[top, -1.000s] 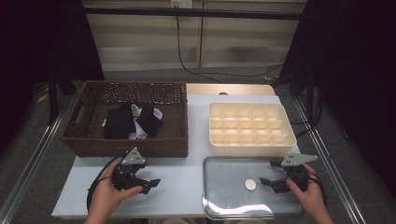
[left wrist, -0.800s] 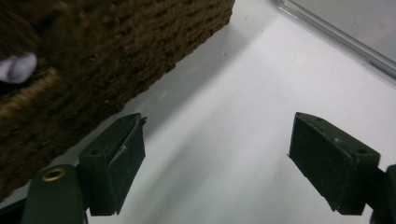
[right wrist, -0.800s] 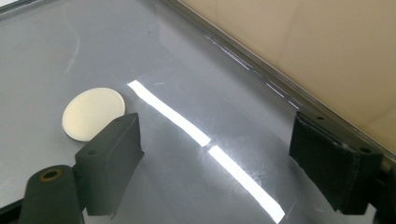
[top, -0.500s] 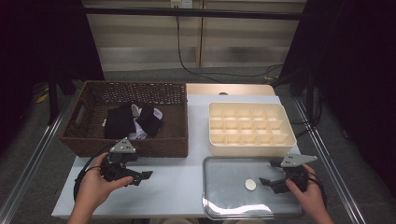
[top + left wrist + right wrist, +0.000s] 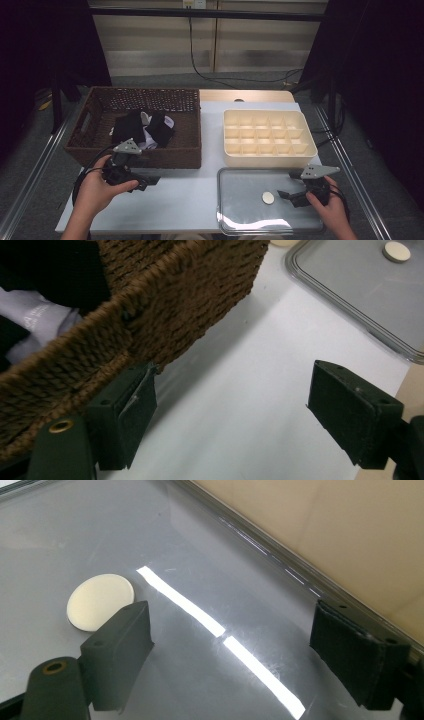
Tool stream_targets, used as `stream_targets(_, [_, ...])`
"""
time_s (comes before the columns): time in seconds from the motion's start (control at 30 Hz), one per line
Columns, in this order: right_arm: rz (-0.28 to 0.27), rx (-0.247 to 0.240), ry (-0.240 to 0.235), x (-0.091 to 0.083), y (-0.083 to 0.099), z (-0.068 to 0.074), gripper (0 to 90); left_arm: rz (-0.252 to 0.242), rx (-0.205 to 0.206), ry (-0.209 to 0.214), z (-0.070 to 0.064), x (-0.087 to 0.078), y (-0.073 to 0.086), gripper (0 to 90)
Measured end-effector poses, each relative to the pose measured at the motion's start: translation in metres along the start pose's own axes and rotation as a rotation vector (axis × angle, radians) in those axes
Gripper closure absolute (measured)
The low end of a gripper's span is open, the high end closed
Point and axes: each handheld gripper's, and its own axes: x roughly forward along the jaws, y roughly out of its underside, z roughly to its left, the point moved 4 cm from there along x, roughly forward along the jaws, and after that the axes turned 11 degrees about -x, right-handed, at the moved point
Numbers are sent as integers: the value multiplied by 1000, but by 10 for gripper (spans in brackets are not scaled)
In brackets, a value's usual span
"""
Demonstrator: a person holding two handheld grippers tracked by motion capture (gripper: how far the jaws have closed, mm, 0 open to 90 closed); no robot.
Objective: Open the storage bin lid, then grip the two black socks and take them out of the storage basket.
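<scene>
A brown wicker basket [image 5: 165, 155] at the left holds black and white cloth [image 5: 145, 127]. My left gripper [image 5: 150, 180] is open just in front of the basket's front wall [image 5: 175, 300]. In the left gripper view its gripper [image 5: 232, 390] has one jaw close against the weave and only white table between the jaws. A small cream disc [image 5: 268, 198] lies on a grey metal tray [image 5: 240, 215]. My right gripper [image 5: 289, 185] is open low over that tray, just right of the disc [image 5: 100, 600]. Nothing is between its jaws [image 5: 230, 625].
A cream tray of several compartments [image 5: 310, 150] stands behind the grey tray [image 5: 200, 555]. White tabletop [image 5: 185, 200] lies between the basket and the grey tray. The grey tray's rim [image 5: 350, 315] and disc [image 5: 396, 250] show at the upper right of the left gripper view.
My left gripper has moved left and away from the person, up to the basket's front wall. The right gripper and the disc have stayed put.
</scene>
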Motion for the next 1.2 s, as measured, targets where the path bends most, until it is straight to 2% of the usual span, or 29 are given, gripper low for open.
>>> stream_targets(0.43, [-2,-4,2,0,0,0,163,19,13,3,2,-5,-14,195])
stream_targets(0.63, [-1,-3,1,0,0,0,163,29,31,5,3,-7,-28,197])
stream_targets(0.7, [-1,-3,1,0,0,0,163,27,21,13,3,-7,-29,198])
stream_targets(0.73, [-1,-4,2,0,0,0,163,31,28,-3,4,-7,-32,198])
stream_targets(0.9, [-2,-4,3,0,0,0,163,17,17,-10,5,-8,-39,198])
stream_targets(1.03, [0,-2,3,0,0,1,163,11,6,-31,13,-6,-47,198])
stream_targets(1.2, [0,-2,3,0,0,0,163,-5,-12,-37,20,-3,-53,200])
